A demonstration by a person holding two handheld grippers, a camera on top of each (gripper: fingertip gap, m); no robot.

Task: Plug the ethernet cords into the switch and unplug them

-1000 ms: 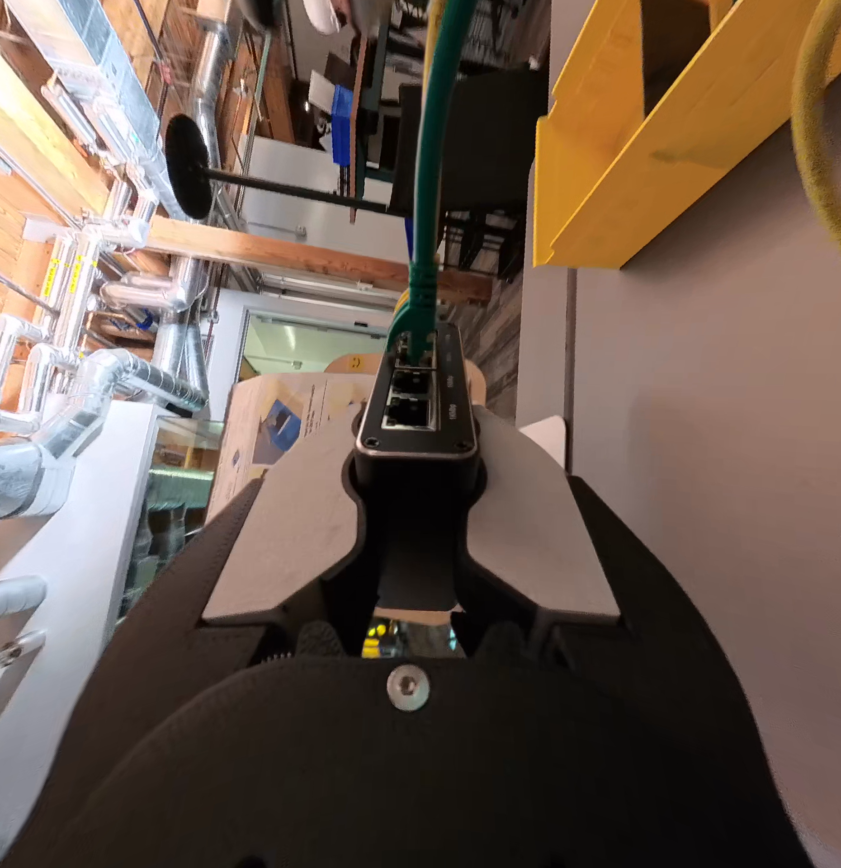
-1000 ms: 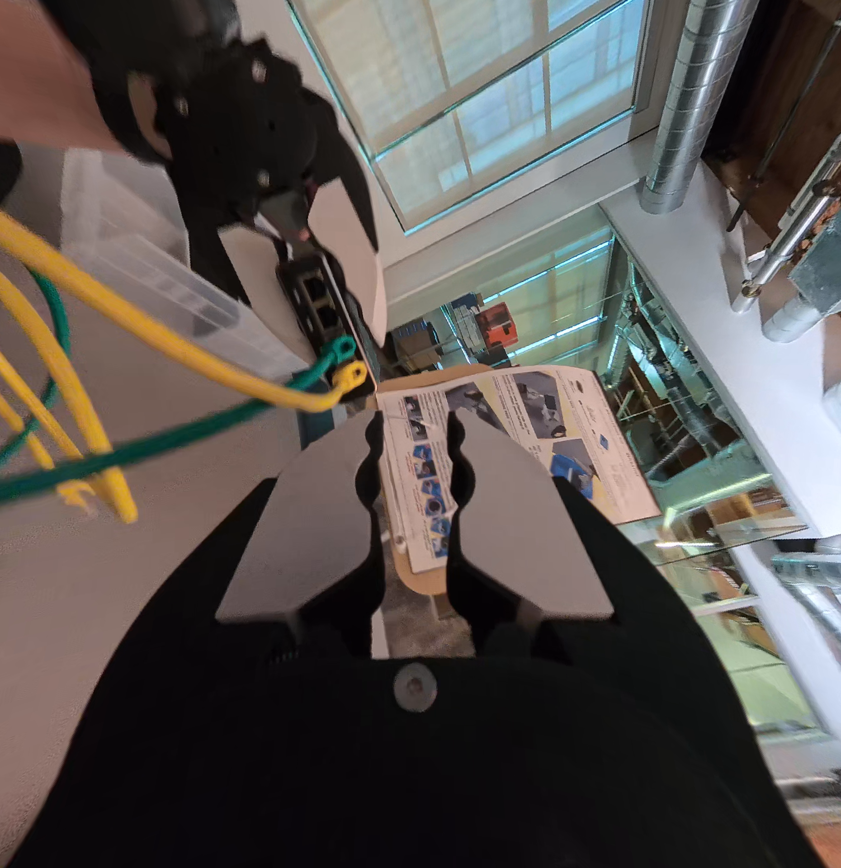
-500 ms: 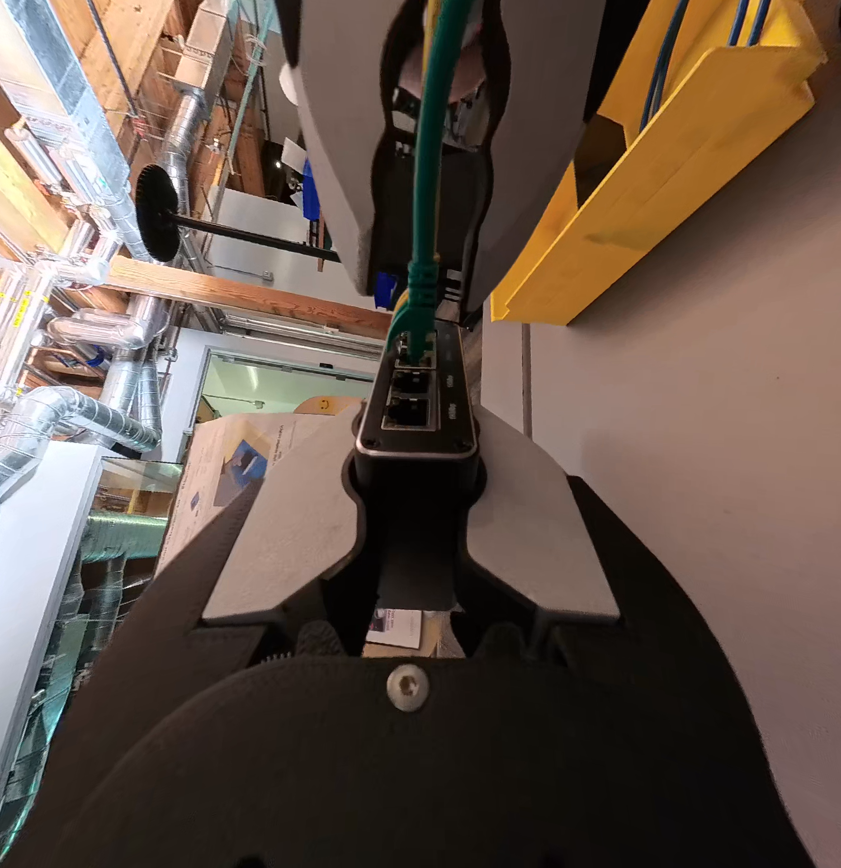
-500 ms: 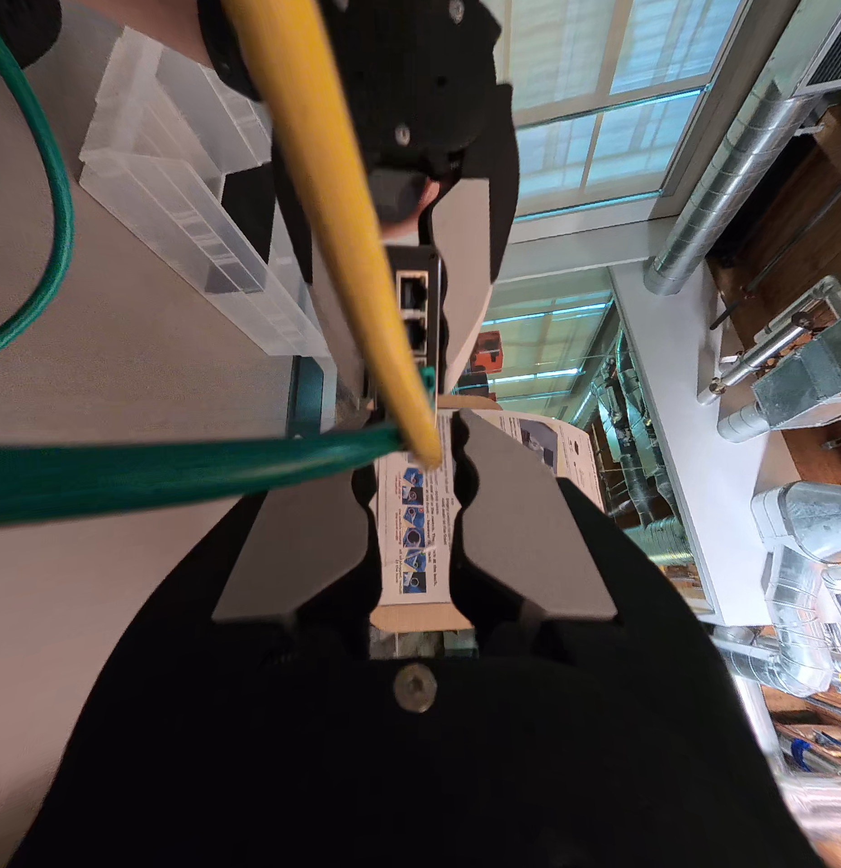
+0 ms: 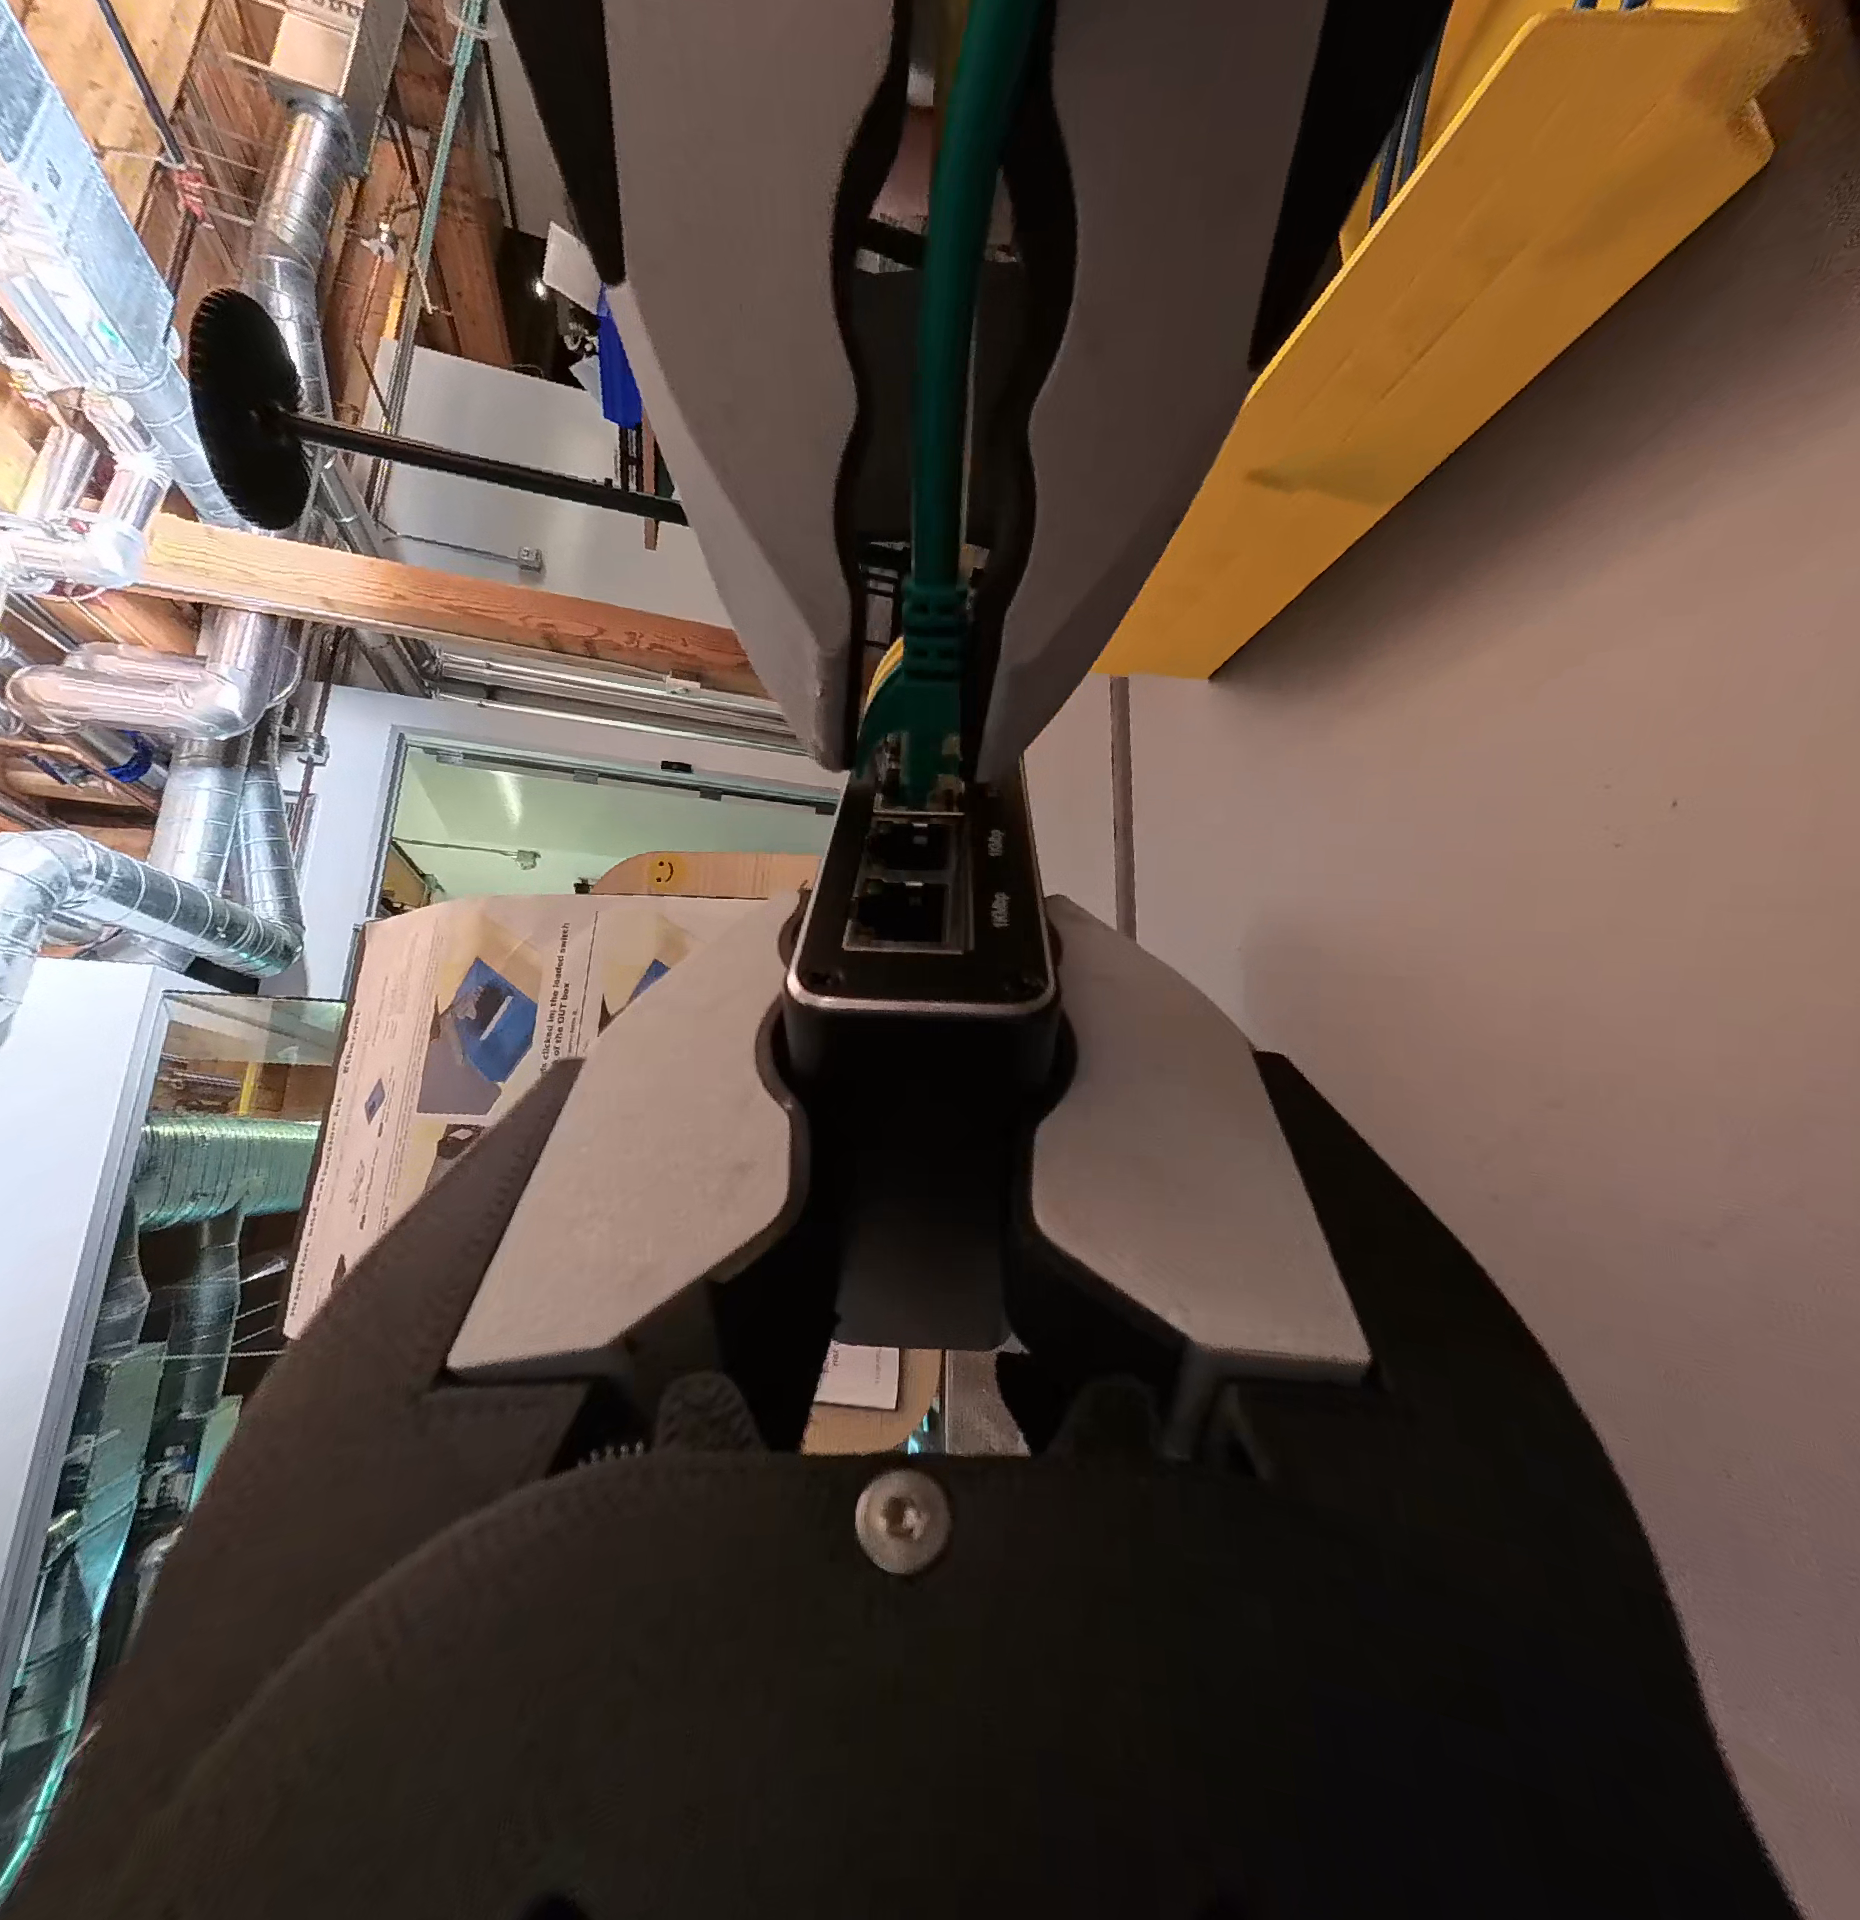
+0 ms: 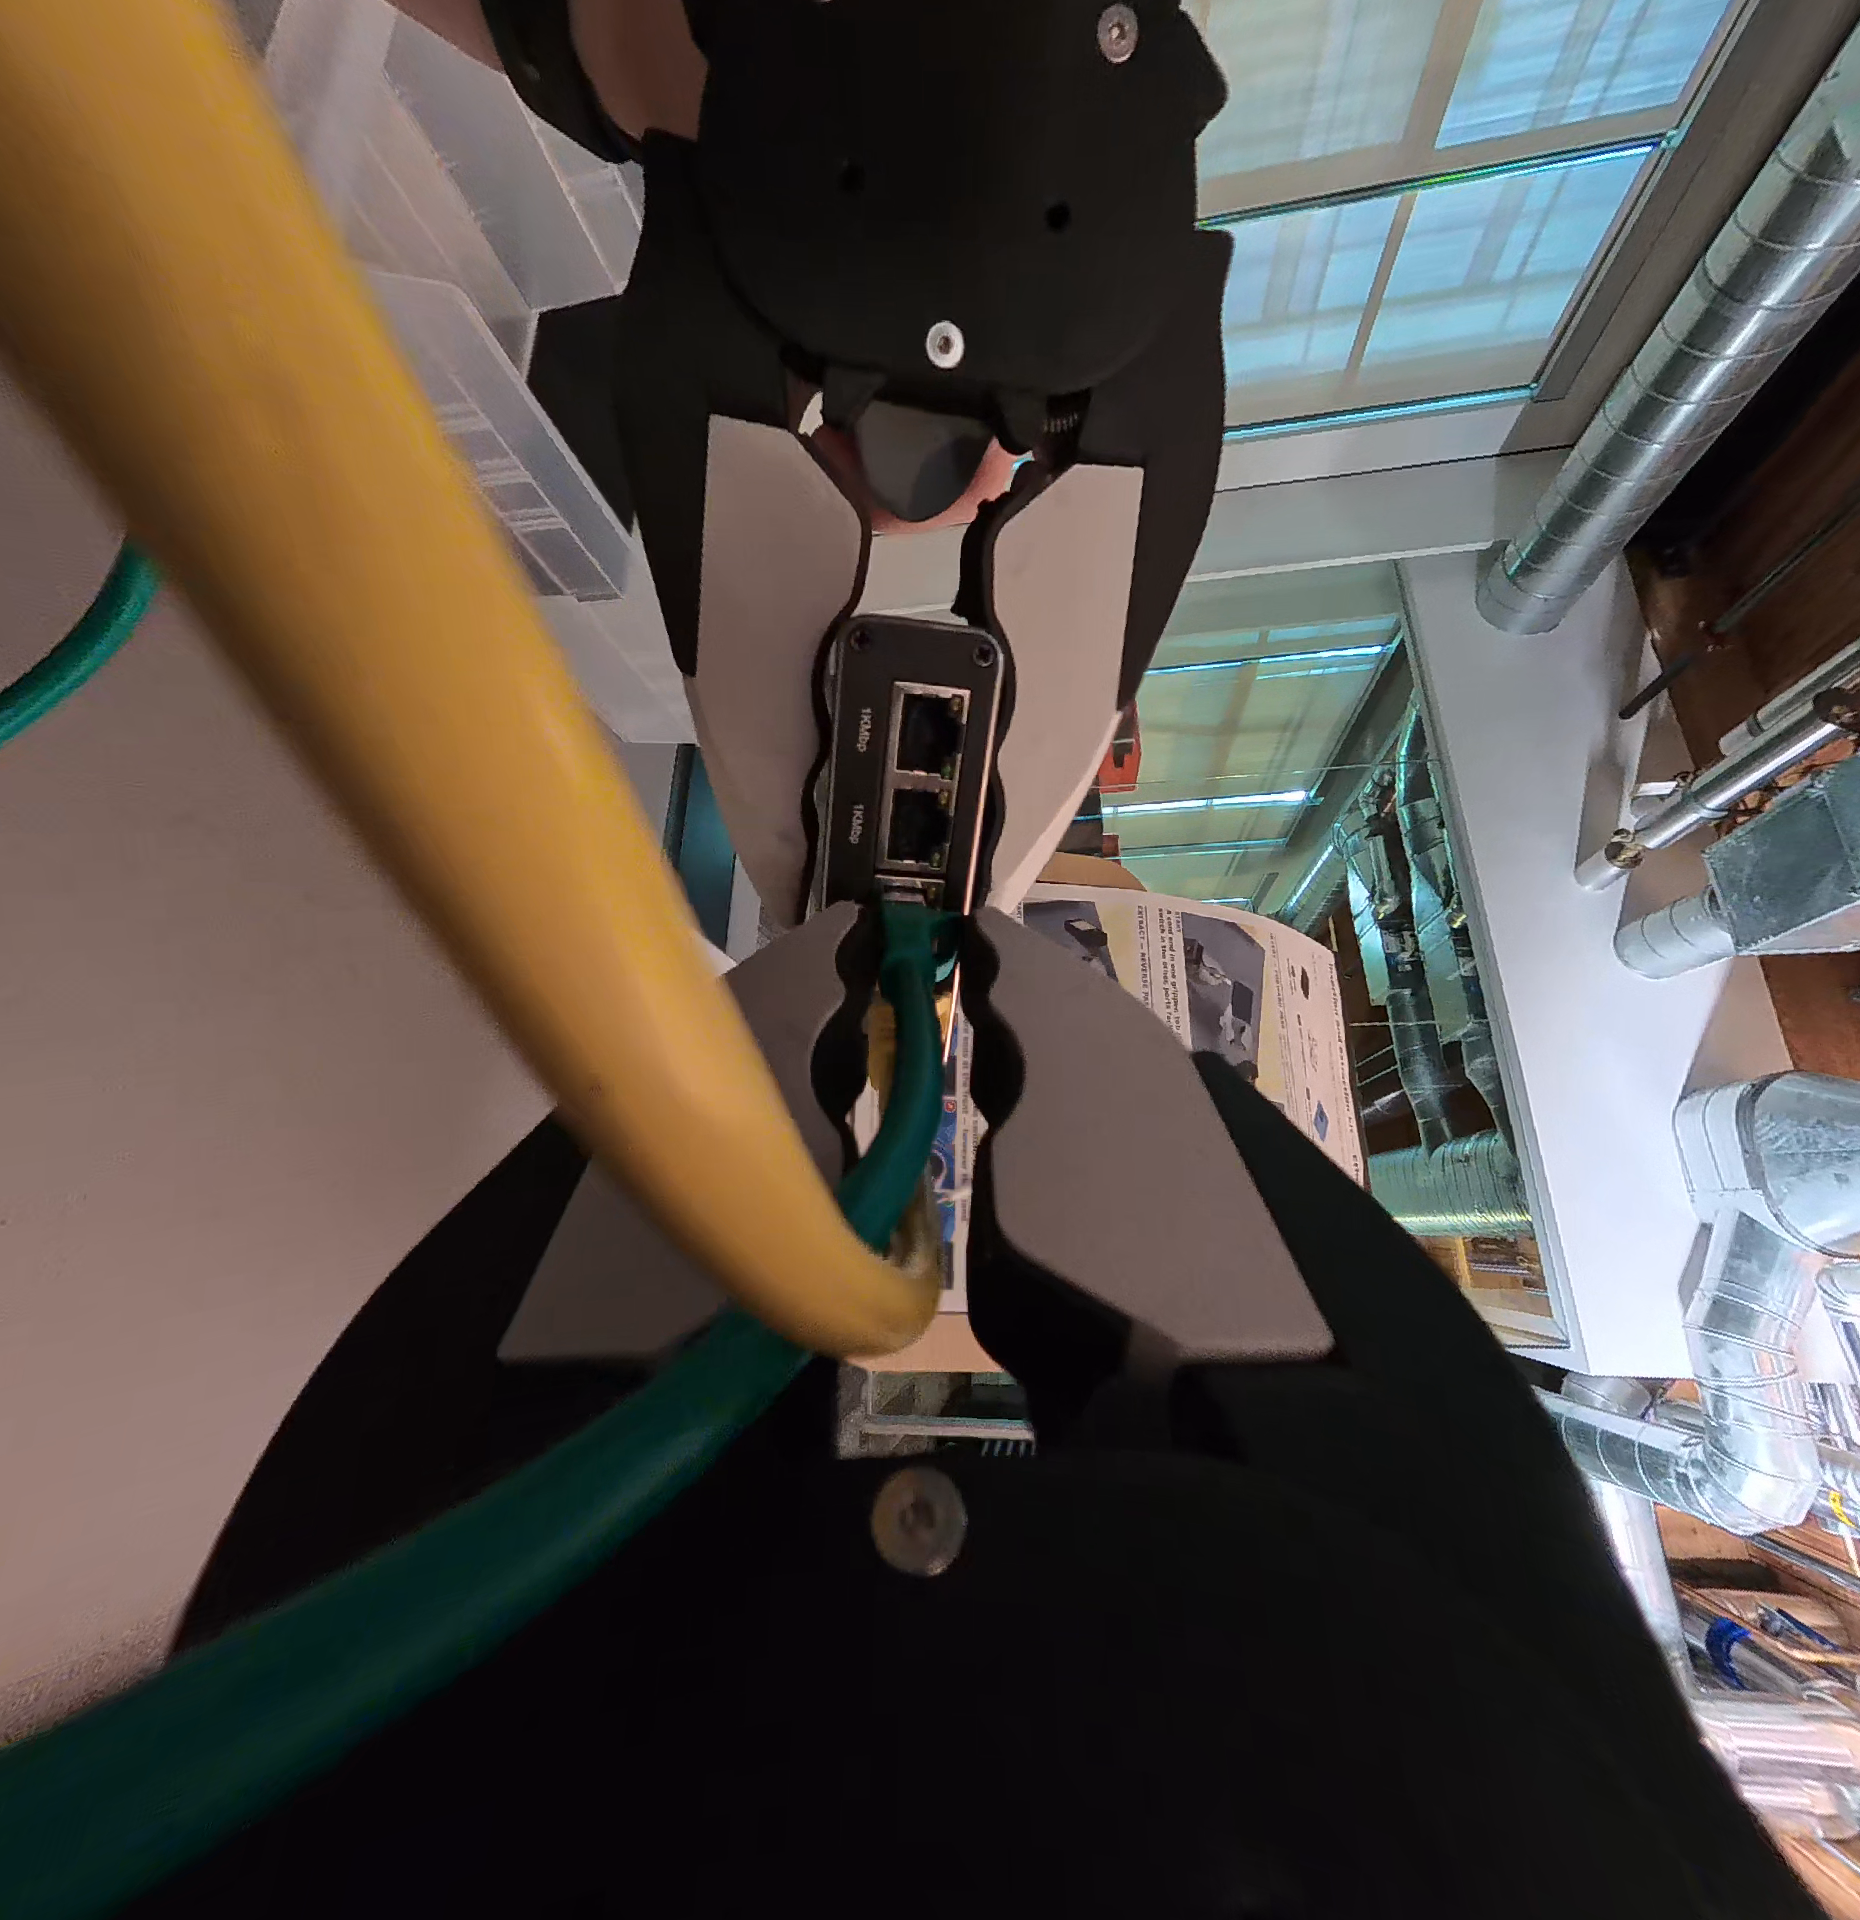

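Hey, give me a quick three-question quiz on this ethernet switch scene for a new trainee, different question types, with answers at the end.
1. True or false: the left claw is clamped on the small black ethernet switch.
2. Multiple choice: which cable runs between the right claw's fingers to the switch port nearest it? A) thick yellow ethernet cable B) green ethernet cable C) blue cable
3. Fill in: on the switch face in the right wrist view, ___ ports stand visibly empty.

Key: 1 true. 2 B, the green ethernet cable; the thick yellow ethernet cable loops across in front. 3 two.
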